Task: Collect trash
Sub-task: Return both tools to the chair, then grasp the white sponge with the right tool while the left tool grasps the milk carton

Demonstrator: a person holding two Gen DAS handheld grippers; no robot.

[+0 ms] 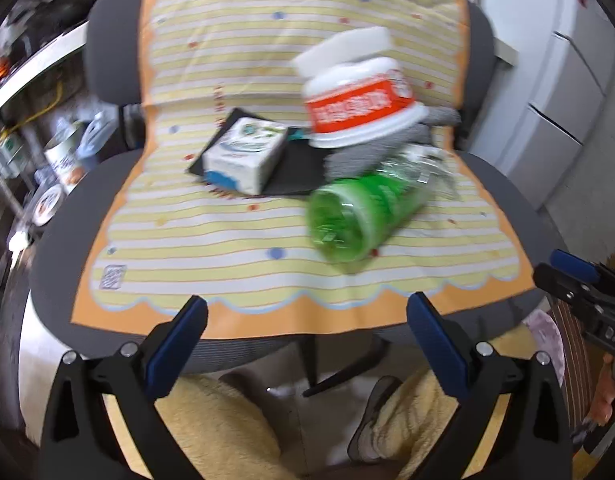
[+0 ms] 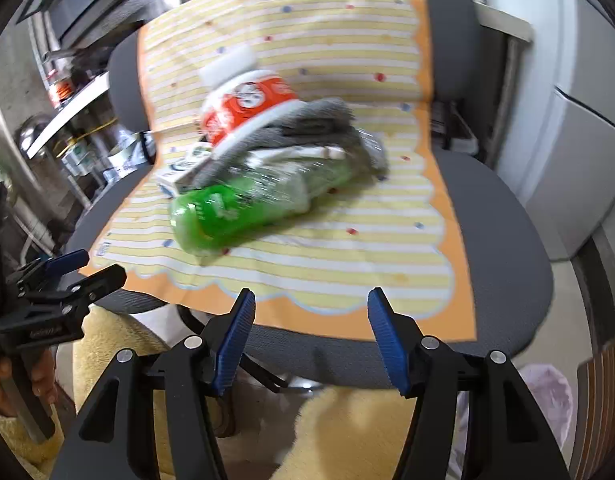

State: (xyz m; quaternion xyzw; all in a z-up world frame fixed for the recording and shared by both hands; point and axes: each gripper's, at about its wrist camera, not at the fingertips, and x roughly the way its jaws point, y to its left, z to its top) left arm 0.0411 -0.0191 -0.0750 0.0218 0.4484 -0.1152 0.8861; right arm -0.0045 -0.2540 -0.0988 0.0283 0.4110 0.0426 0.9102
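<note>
A green plastic bottle (image 1: 357, 210) (image 2: 243, 206) lies on its side on a yellow striped cloth (image 1: 227, 240) (image 2: 347, 248) spread over a grey office chair (image 1: 59, 232) (image 2: 507, 232). Behind it a red-and-white tub (image 1: 361, 100) (image 2: 243, 106) leans on a grey cloth (image 1: 359, 152) (image 2: 323, 120). A small white carton (image 1: 245, 154) (image 2: 179, 170) rests on a flat black item (image 1: 295, 168). My left gripper (image 1: 307, 312) hangs open before the chair's front edge, holding nothing. My right gripper (image 2: 310, 300) is open too, with nothing between its blue pads.
A pink-lined bin (image 2: 547, 396) stands on the floor at the right, below the chair. Cluttered shelves (image 1: 35, 128) fill the left side; white cabinets (image 1: 563, 92) stand on the right. A person's yellow fleece legs (image 1: 211, 420) are under the grippers.
</note>
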